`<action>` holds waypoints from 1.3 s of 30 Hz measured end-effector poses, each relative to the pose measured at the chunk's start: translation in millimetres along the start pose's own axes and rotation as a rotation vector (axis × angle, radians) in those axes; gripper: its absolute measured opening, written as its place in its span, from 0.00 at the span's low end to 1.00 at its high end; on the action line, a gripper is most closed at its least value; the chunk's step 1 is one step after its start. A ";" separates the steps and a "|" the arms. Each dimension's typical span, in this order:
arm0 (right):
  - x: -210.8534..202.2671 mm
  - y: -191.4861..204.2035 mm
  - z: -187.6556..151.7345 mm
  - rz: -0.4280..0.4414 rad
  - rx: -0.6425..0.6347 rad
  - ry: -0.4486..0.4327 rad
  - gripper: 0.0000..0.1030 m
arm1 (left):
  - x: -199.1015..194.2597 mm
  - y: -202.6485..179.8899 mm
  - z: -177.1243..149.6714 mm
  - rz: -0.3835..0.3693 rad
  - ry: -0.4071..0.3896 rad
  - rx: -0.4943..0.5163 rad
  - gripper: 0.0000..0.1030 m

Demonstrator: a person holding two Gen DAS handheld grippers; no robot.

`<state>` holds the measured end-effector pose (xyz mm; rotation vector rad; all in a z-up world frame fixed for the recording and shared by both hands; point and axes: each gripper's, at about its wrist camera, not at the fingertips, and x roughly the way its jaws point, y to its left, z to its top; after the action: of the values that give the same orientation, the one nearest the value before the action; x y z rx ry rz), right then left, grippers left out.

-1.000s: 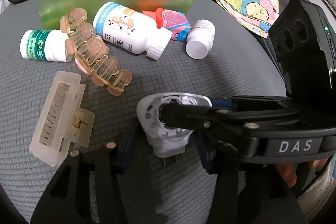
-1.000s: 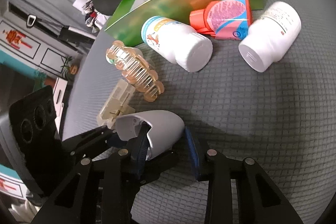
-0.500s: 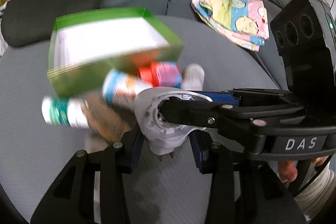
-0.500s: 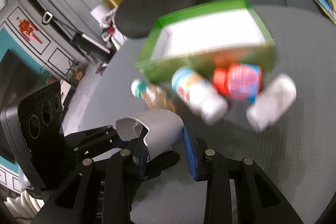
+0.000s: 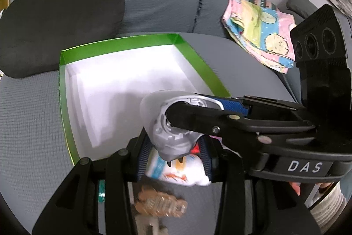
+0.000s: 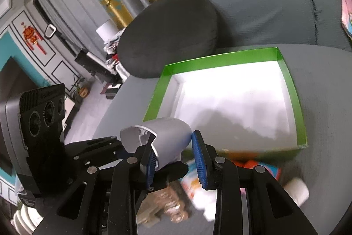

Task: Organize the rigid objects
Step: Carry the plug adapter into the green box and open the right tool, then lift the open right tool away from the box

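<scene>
Both grippers clamp one white plastic plug adapter (image 5: 173, 124) between them, lifted off the grey cushion (image 5: 28, 124) and held over the near edge of the green-rimmed cardboard box (image 5: 66, 102), whose white floor is bare. Left gripper (image 5: 176, 158) has just closed tighter on the adapter's lower body, prongs pointing down; right gripper (image 6: 173, 158) pinches its rounded shell from the side. Below them, blurred: a white bottle (image 5: 182, 171) and an amber hair claw (image 5: 160, 204).
</scene>
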<state>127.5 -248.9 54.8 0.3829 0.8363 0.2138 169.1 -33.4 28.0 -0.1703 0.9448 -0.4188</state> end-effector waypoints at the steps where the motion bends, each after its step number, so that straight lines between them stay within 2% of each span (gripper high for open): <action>1: 5.1 -3.3 2.2 0.001 0.008 0.007 0.33 | 4.4 2.7 2.7 0.000 0.006 -0.006 0.39; 7: 33.4 -23.2 8.4 -0.006 0.058 0.049 0.33 | 27.9 16.9 10.3 0.005 0.048 -0.052 0.38; 9: 38.6 -27.1 13.2 -0.020 0.086 0.047 0.33 | 33.7 23.4 13.8 0.019 0.060 -0.086 0.43; 10: 38.8 -28.3 13.5 -0.025 0.101 0.044 0.34 | 34.9 26.8 14.6 0.024 0.065 -0.100 0.48; 12: 36.8 -31.0 16.6 -0.041 0.121 0.027 0.37 | 34.7 33.5 15.8 0.056 0.062 -0.131 0.86; 13: 33.5 -32.5 16.8 -0.049 0.123 0.014 0.43 | 33.0 37.2 15.7 0.066 0.058 -0.147 0.91; 14: 29.4 -32.6 17.2 -0.056 0.125 -0.002 0.53 | 30.5 42.2 15.1 0.064 0.050 -0.169 0.94; 16: 19.4 -35.4 16.8 -0.059 0.135 -0.030 0.63 | 26.2 49.8 14.5 0.067 0.046 -0.201 0.95; 20: 0.0 -36.9 6.6 -0.065 0.132 -0.058 0.63 | 9.8 55.6 9.8 0.066 0.017 -0.226 0.95; 24: -19.8 -36.0 -6.5 -0.090 0.113 -0.062 0.63 | -12.8 47.9 2.5 0.097 -0.018 -0.191 0.99; 28: -36.7 -33.0 -26.0 -0.115 0.111 -0.053 0.64 | -30.9 43.2 -7.6 0.102 -0.051 -0.176 0.99; 36: -60.3 -17.5 -62.0 -0.150 0.090 -0.026 0.64 | -58.9 29.8 -49.0 0.178 -0.056 -0.135 0.99; 39: -66.1 -9.8 -76.3 -0.132 0.093 -0.007 0.64 | -66.4 29.0 -69.6 0.189 -0.047 -0.132 0.99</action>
<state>26.9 -261.0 49.4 0.4130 0.8628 0.0507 86.3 23.5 28.1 -0.2083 0.9338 -0.1778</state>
